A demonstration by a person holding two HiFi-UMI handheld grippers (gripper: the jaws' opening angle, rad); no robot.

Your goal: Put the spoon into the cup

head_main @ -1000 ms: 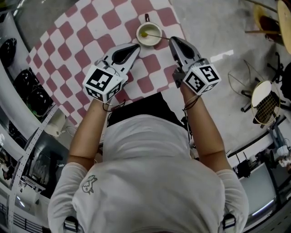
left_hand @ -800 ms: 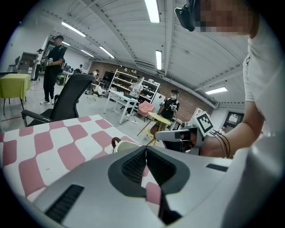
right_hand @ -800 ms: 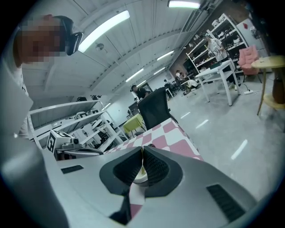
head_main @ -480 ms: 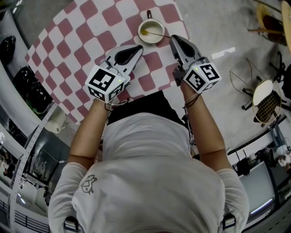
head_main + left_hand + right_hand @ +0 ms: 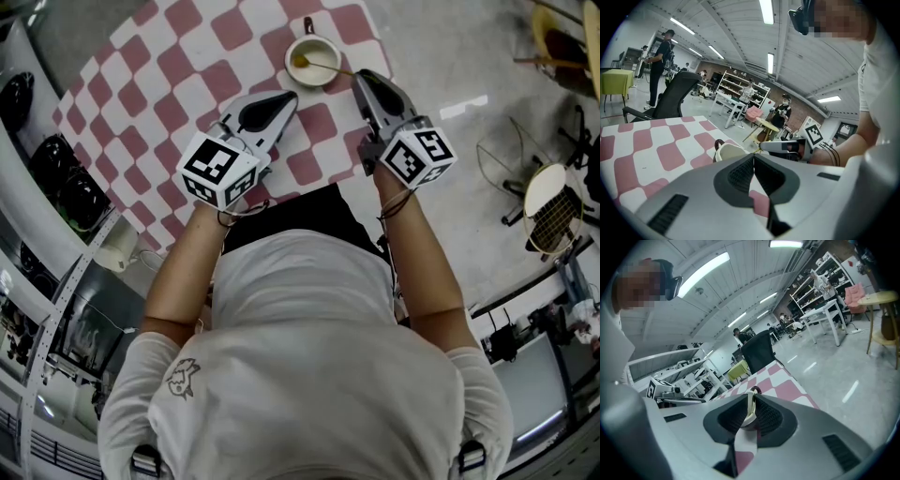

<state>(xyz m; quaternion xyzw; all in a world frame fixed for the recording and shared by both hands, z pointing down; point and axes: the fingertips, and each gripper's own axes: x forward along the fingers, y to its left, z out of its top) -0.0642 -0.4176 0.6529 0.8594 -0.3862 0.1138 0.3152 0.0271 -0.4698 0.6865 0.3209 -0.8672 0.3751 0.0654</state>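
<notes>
A cream cup [image 5: 319,49] with a dark handle stands near the far right corner of the red-and-white checked table [image 5: 187,66]. A yellowish spoon [image 5: 323,66] rests with its bowl inside the cup, and its thin handle slants out to the right. My right gripper [image 5: 360,77] is shut on the end of that handle, just right of the cup. In the right gripper view a cream sliver [image 5: 750,409] shows between the jaws [image 5: 752,397]. My left gripper [image 5: 287,96] is shut and empty, a little short of the cup [image 5: 729,151].
The table's right edge runs close beside the right gripper, with grey floor [image 5: 441,56] beyond it. Stools and wire-frame chairs [image 5: 544,202] stand on the floor at right. Shelving lines the left side. People and office chairs [image 5: 670,96] are far off in the room.
Both grippers have crept slightly forward toward the cup. The spoon's bowl stays inside the cup, and the right gripper keeps its hold on the handle.
</notes>
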